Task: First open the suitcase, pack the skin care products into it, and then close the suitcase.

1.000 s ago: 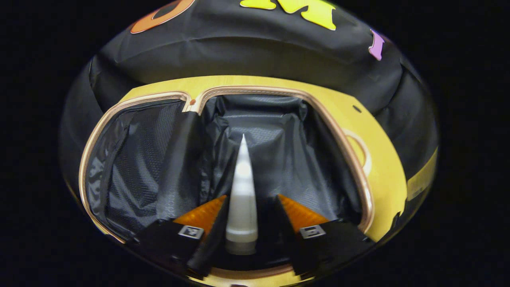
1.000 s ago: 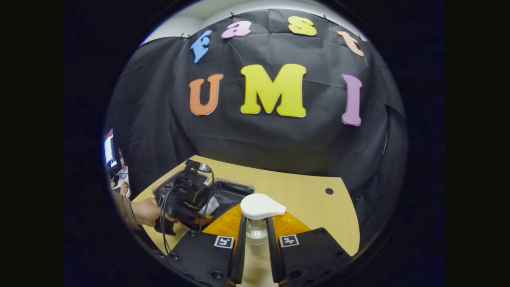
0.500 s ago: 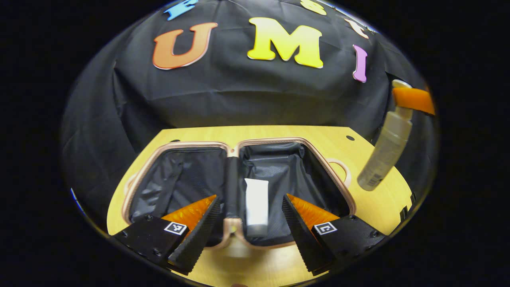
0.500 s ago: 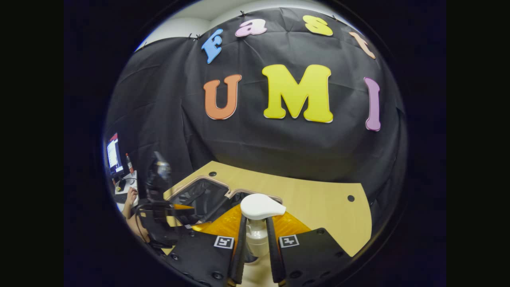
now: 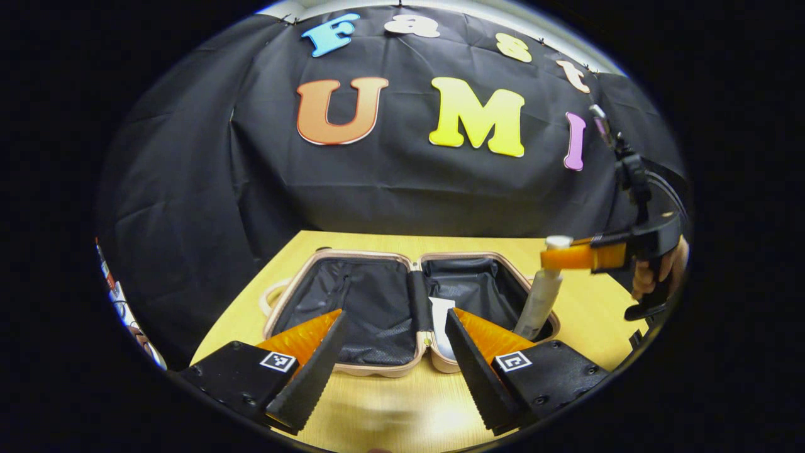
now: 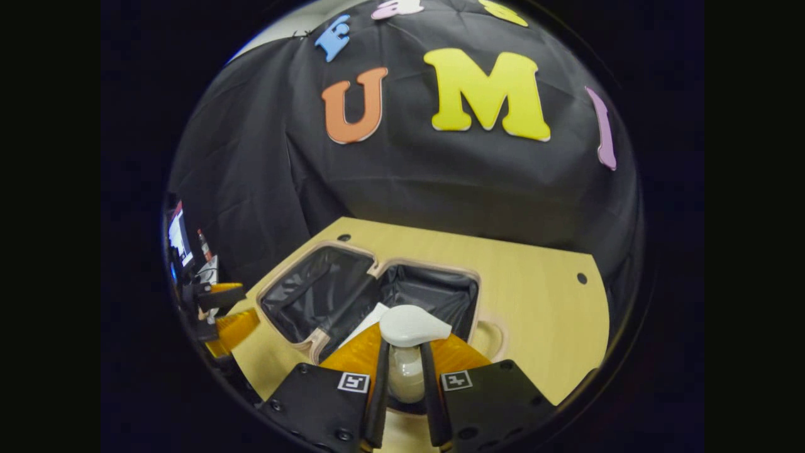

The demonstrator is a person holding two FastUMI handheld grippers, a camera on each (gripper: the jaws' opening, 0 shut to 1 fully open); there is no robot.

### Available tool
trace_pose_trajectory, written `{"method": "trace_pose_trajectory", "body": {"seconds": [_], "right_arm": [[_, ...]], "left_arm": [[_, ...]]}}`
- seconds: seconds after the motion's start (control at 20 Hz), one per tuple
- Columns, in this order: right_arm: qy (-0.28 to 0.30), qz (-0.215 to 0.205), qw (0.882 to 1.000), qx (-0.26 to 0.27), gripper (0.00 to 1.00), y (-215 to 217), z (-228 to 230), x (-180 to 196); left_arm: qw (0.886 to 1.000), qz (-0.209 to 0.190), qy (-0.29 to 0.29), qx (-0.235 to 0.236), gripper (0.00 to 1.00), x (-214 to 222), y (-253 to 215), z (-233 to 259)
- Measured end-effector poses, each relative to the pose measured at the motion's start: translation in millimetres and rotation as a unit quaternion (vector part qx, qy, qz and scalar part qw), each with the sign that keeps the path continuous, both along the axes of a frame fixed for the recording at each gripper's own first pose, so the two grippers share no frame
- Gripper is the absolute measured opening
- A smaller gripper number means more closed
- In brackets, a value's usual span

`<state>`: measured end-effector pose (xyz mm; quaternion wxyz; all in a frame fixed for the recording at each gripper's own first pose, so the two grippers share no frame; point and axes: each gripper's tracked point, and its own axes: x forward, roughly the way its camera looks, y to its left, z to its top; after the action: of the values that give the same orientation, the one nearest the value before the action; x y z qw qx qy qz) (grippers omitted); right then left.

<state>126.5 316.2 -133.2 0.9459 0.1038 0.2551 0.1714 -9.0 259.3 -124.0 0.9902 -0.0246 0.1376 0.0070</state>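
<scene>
The left gripper (image 5: 390, 365) has its jaws wide apart with nothing between them, and it hangs over the bare wooden table (image 5: 390, 409) just in front of the suitcase (image 5: 377, 314). The right gripper (image 6: 404, 384) has its jaws clamped on the neck of a pump bottle (image 6: 405, 371), right under the bottle's white pump head (image 6: 412, 324). In the left gripper view the same right gripper (image 5: 585, 257) shows at the far right edge, with a hand (image 5: 657, 274) around its grip, holding the pump bottle (image 5: 538, 302) upright. The bottle's base dips into the right-hand half of the suitcase, near that half's right rim; whether it touches the lining cannot be told.

The suitcase lies flat and fully open on the table, its two halves side by side, each with dark lining and a pale rim. A white tube (image 5: 440, 318) lies in the right-hand half, just beside the hinge strip in the middle. The left-hand half holds nothing that can be made out. In the right gripper view the suitcase (image 6: 377, 289) sits directly below and beyond the clamped bottle, and the left gripper (image 6: 223, 314) shows at the left of the suitcase, near the table's edge. A curved handle (image 6: 494, 333) sticks out from the suitcase's right side onto the table.
</scene>
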Motion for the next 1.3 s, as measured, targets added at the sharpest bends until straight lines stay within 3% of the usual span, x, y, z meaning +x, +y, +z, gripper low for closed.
{"method": "trace_pose_trajectory", "body": {"seconds": [0.2,0.45,0.5,0.8,0.9,0.95,1.05,1.1,1.15,1.3], "right_arm": [[0.033,0.004,0.999,-0.001,0.24,12,-21,3],[0.057,-0.016,0.998,0.008,0.22,25,-26,49],[0.064,-0.019,0.998,0.003,0.27,29,-31,61],[0.115,-0.051,0.991,-0.044,0.24,30,-78,102],[0.149,-0.066,0.985,-0.059,0.18,24,-101,101],[0.162,-0.064,0.983,-0.051,0.05,28,-107,101],[0.174,-0.066,0.981,-0.048,0.04,32,-115,102],[0.177,-0.07,0.981,-0.047,0.1,31,-116,103],[0.181,-0.069,0.98,-0.038,0.04,35,-116,103],[0.183,-0.073,0.98,-0.032,0.04,34,-111,99]], "left_arm": [[0.999,0.017,-0.03,-0.008,0.99,-14,14,25],[0.998,0.038,-0.04,-0.006,0.99,-21,38,32],[0.998,0.044,-0.038,-0.009,0.99,-21,44,30],[0.995,0.094,-0.023,-0.026,0.99,-26,81,18],[0.994,0.104,-0.02,-0.037,0.99,-29,89,12],[0.993,0.11,-0.017,-0.039,0.99,-32,94,10],[0.992,0.12,-0.012,-0.043,0.99,-36,104,3],[0.991,0.123,-0.01,-0.046,0.98,-37,107,2],[0.991,0.127,-0.007,-0.049,0.98,-38,109,0],[0.99,0.129,-0.003,-0.058,0.98,-34,116,-3]]}}
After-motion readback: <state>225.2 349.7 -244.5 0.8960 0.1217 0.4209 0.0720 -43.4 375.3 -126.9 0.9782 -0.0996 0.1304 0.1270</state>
